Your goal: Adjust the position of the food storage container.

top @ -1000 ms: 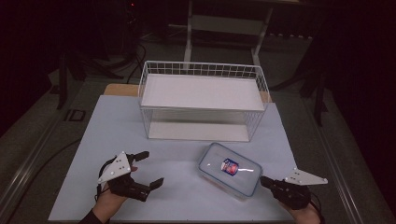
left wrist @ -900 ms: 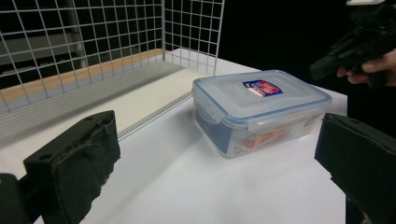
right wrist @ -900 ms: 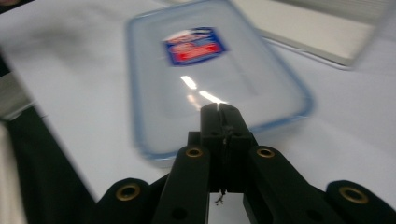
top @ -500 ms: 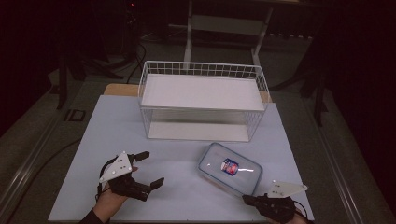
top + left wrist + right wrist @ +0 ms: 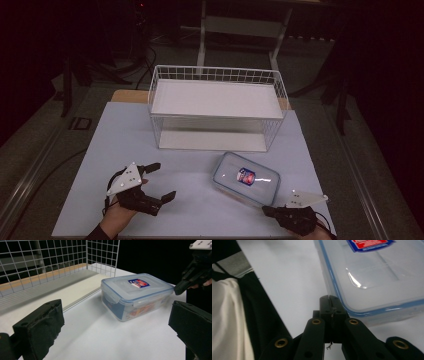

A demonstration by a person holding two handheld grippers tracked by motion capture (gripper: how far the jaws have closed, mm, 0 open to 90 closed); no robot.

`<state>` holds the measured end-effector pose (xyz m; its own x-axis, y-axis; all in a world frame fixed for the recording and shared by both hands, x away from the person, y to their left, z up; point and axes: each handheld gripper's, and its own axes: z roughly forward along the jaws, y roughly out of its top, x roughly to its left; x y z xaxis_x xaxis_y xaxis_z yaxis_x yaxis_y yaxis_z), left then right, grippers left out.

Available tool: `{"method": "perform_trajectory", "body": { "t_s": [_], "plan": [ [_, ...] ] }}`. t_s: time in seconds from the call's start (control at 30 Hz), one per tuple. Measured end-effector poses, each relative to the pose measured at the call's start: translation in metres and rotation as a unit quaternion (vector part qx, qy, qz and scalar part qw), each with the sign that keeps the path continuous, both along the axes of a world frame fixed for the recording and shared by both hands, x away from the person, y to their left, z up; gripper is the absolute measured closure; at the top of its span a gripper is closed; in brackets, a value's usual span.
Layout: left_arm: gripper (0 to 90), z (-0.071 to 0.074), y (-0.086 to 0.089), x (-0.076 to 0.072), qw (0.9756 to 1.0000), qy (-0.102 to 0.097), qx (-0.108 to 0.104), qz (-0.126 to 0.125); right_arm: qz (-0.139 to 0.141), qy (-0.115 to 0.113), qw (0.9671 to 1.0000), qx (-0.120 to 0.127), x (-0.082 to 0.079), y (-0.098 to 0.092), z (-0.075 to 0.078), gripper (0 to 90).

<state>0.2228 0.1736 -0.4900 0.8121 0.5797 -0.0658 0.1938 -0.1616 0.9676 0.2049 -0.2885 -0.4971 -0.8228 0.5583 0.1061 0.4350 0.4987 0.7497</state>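
My right gripper (image 5: 270, 210), jaws clenched empty, has slid in to the lidded box's (image 5: 246, 178) near corner; left gripper (image 5: 159, 181) released.

One box (image 5: 245, 177), near right, one label (image 5: 245, 176) on its lid. One wire basket (image 5: 218, 108), far centre. One white table (image 5: 100, 145). Two grippers: left (image 5: 159, 181), right (image 5: 266, 210).

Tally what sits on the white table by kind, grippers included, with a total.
Clear plastic lidded container: 1
White wire basket: 1
Left gripper, jaws open: 1
Right gripper, jaws shut, beside the container's corner: 1
Total: 4
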Motion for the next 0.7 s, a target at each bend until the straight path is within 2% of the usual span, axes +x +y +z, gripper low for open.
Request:
{"method": "perform_trajectory", "body": {
  "t_s": [0.27, 0.7],
  "plan": [
    [0.0, 0.0, 0.0, 0.0, 1.0, 0.0, 0.001, -0.001, -0.019, -0.002, 0.9998, 0.007, 0.012, -0.008, 0.001, 90.0],
    [0.0, -0.001, -0.001, 0.001, 1.0, 0.004, 0.003, -0.001, -0.045, -0.021, 0.9987, -0.003, 0.028, -0.015, 0.004, 90.0]
  ]
}}
